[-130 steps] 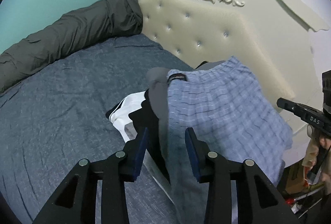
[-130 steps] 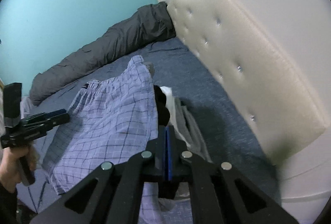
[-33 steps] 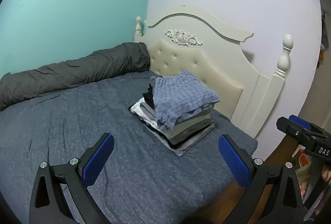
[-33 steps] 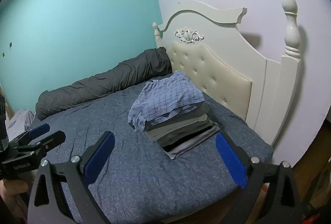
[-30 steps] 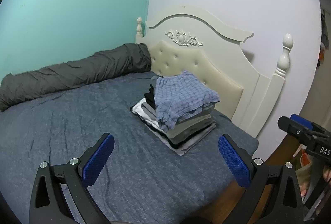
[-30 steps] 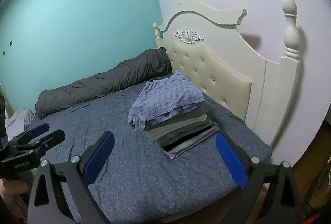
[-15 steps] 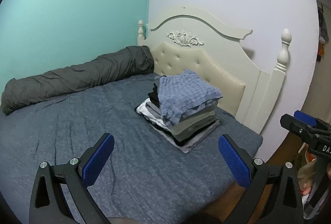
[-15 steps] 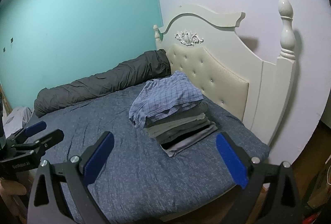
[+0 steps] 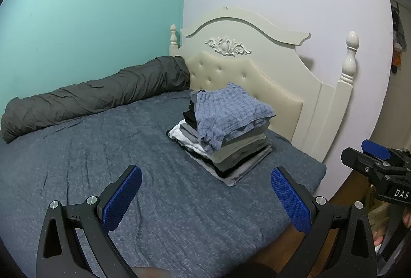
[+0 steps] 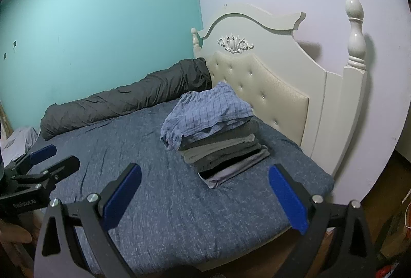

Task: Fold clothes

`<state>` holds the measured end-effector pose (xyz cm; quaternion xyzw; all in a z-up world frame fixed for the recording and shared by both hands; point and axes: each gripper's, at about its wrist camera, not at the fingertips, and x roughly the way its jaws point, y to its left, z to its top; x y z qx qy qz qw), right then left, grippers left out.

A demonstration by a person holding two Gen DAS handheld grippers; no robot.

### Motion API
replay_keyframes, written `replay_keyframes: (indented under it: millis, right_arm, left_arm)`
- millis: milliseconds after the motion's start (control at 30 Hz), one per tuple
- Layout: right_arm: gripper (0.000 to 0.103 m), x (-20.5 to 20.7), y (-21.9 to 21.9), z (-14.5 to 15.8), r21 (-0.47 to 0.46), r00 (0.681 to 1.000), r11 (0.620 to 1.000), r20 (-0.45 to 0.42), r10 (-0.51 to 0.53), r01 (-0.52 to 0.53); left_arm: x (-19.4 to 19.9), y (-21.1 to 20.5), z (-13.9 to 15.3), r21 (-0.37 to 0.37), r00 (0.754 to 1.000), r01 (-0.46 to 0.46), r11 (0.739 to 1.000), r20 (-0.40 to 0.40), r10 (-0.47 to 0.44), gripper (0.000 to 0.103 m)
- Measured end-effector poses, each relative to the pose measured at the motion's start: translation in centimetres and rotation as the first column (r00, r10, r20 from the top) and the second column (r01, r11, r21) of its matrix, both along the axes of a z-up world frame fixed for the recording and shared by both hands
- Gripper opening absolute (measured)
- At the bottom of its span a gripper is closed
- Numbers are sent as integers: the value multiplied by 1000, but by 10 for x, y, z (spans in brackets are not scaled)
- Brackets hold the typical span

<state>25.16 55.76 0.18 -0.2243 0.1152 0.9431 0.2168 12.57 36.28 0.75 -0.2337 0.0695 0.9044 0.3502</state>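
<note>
A stack of folded clothes (image 9: 232,147) (image 10: 226,149) rests on the blue bed (image 9: 102,149) (image 10: 154,188) near the headboard. Blue checked shorts (image 9: 231,113) (image 10: 208,113) lie on top of the stack, one edge hanging over its side. My left gripper (image 9: 205,197) is wide open and empty, held well back from the stack above the bed's near edge. My right gripper (image 10: 204,197) is likewise wide open and empty, far from the clothes. Each gripper also shows at the edge of the other's view: the right gripper (image 9: 380,162) and the left gripper (image 10: 41,162).
A cream tufted headboard (image 9: 257,77) (image 10: 269,88) with a corner post (image 10: 355,29) stands behind the stack. A long dark grey rolled duvet (image 9: 90,95) (image 10: 128,98) lies along the teal wall. Wooden floor (image 10: 385,213) shows to the right of the bed.
Both grippers have let go of the checked shorts, opened wide and pulled far back from the stack. Over the last second they drifted slightly further away; the stack has not moved.
</note>
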Motion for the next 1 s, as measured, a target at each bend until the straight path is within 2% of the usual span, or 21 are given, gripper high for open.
replay_keyframes:
  millis: [1000]
  right_arm:
    - [100,5,0,-19,-22,999,999,26,-29,29]
  left_arm:
    - [5,5,-10,5,999,38,999,7,-38,102]
